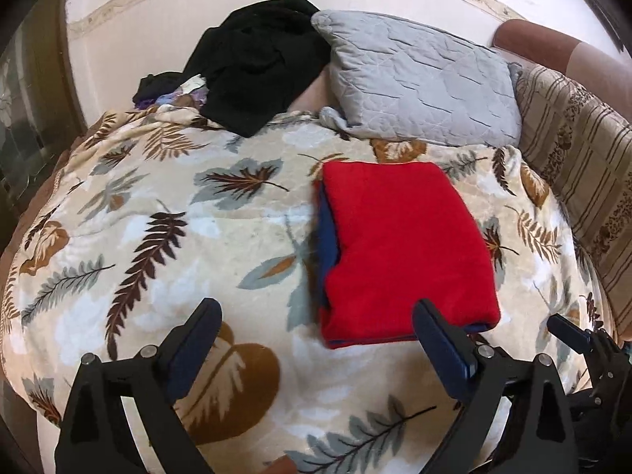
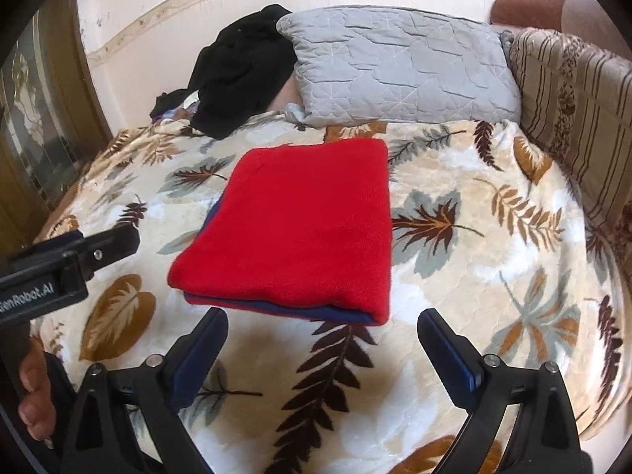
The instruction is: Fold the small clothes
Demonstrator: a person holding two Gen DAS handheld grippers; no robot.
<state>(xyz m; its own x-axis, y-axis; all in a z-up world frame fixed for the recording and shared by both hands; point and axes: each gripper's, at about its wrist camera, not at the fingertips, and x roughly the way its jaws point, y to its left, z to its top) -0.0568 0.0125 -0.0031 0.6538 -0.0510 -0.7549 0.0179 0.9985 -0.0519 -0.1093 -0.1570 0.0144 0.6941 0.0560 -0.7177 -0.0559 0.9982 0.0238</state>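
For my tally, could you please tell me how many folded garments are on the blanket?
1: the red garment lies folded mid-blanket, before both open grippers. The black clothes by the pillow are unfolded.

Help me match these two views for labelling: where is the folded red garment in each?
Left wrist: folded red garment lies right of centre, its near edge by the left claw's right finger.
Right wrist: folded red garment lies centre, just beyond the open right claw.
Shared landmark: grey pillow behind it.
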